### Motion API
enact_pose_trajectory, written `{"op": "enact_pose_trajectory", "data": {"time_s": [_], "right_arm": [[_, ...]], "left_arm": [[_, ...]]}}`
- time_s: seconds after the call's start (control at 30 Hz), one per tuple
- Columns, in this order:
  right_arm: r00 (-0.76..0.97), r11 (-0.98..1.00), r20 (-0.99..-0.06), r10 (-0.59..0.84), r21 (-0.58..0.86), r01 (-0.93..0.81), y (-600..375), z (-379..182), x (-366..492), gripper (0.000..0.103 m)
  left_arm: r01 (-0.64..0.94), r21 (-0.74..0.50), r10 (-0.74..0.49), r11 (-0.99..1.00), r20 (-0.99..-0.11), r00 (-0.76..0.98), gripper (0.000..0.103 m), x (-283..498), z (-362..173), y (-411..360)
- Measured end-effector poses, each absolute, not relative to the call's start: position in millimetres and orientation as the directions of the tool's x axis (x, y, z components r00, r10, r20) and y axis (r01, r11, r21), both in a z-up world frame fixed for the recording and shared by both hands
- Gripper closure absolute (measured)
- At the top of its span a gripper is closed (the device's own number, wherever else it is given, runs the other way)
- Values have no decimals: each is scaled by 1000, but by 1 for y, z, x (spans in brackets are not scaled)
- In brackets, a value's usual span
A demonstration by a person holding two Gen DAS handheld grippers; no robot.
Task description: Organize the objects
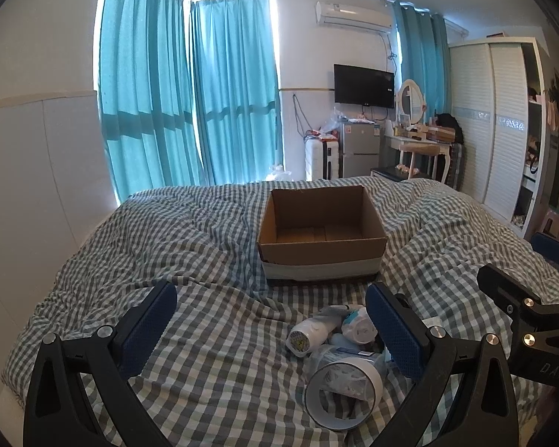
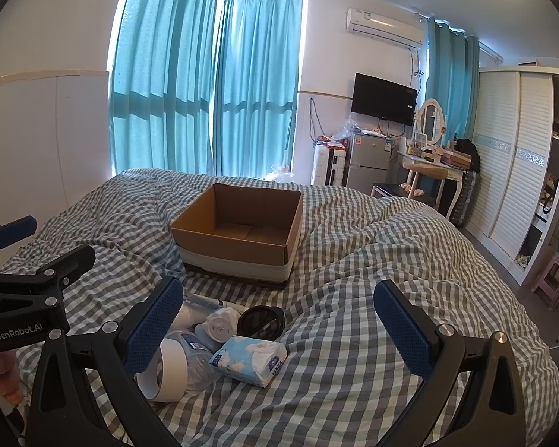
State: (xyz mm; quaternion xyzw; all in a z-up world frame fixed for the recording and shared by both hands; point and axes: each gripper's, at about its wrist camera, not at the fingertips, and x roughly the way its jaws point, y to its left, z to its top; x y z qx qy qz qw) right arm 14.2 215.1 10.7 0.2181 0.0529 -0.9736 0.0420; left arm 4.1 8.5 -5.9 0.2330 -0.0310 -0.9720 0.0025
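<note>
Both grippers hover low over the checked bedspread with their blue-padded fingers spread wide and holding nothing: the left gripper fills the bottom of its view, the right gripper the bottom of its own. Just ahead lies a small heap of objects, at lower centre-right in the left view and lower left in the right view: a roll of white tape on its side, a crumpled clear plastic bottle, a blue-and-white tissue pack, a white tube-shaped bottle, and a round black lid. Beyond them, mid-frame, an open cardboard box sits upright on the bed, its interior bare. Farther back hang teal curtains, with a wall television to their right.
</note>
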Motion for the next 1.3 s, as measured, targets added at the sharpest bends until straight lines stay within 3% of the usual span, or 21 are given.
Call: {"op": "enact_pose_trajectory", "data": {"time_s": [0.23,0.7,0.97,1.07,1.1,1.3], "right_arm": [[-892,-991,-451,-40,-96,93,220,2,12,0],[-836,-990,-549,5,-119,72,230,-32,-8,0],[-817,-989,-576,9,-125,78,232,-45,-17,0],[-806,-989,-591,6,-123,83,232,-51,-22,0],[-802,-989,-597,4,-121,85,232,-54,-24,0],[-776,-988,-630,-16,-112,110,226,-63,-32,0]], "left_arm": [[-32,67,-5,-997,-489,-872,0,1,-17,12],[-173,97,63,-980,-676,-734,0,-22,-93,41],[-214,-36,157,-976,-800,-580,0,-46,-142,48],[-235,-38,165,-971,-819,-550,11,-49,-154,51],[-252,-52,185,-966,-819,-544,21,-48,-152,51],[-239,19,135,-971,-782,-608,21,-37,-132,49]]}}
